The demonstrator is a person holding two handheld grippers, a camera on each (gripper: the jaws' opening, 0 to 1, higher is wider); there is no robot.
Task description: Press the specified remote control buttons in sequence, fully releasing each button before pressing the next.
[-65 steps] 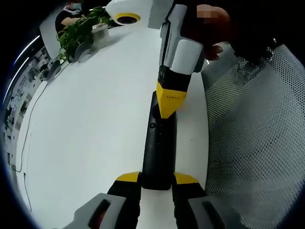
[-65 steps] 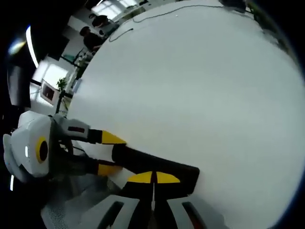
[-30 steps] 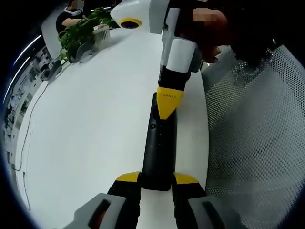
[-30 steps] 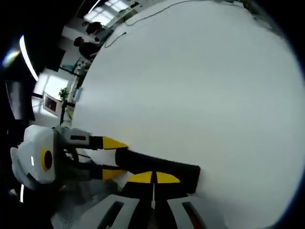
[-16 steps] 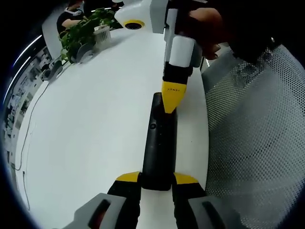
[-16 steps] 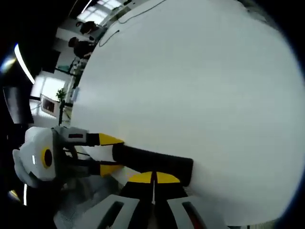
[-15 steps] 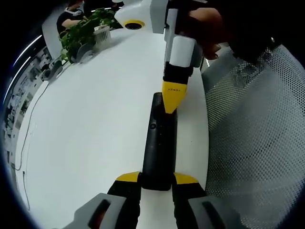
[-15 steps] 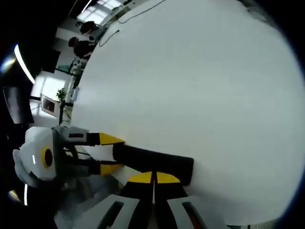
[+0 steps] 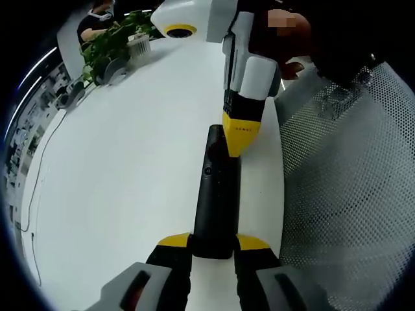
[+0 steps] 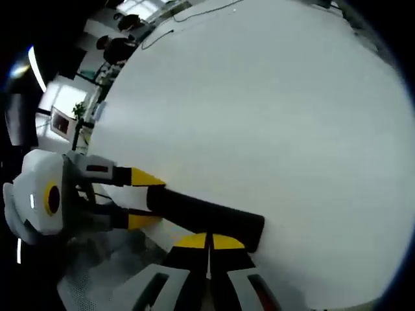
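So the big white desk [image 9: 130, 168] takes up most of the left gripper view, and it's the whole upper right of the right gripper view too [image 10: 272, 116]. On the right side of the left gripper view there's a white perforated mesh chair back [image 9: 350, 194], right up against the desk edge.

Top left of that view has a leafy green plant in a white pot [image 9: 113, 42], way off at the far end of the desk.

The long black plastic remote control [image 9: 217, 194] lies flat on the desk, running up the middle of the left gripper view. My left hand-held gripper [image 9: 214, 243] has its yellow tips clamped on the near end of it, one on each side. In the right gripper view the remote [image 10: 204, 214] runs across the lower left.

My right hand-held gripper [image 9: 241, 139] comes down from the top centre of the left gripper view, yellow tips pinched together and touching the far end of the remote. In its own view [image 10: 208, 241] the two tips meet with no gap, right over the remote's near end.
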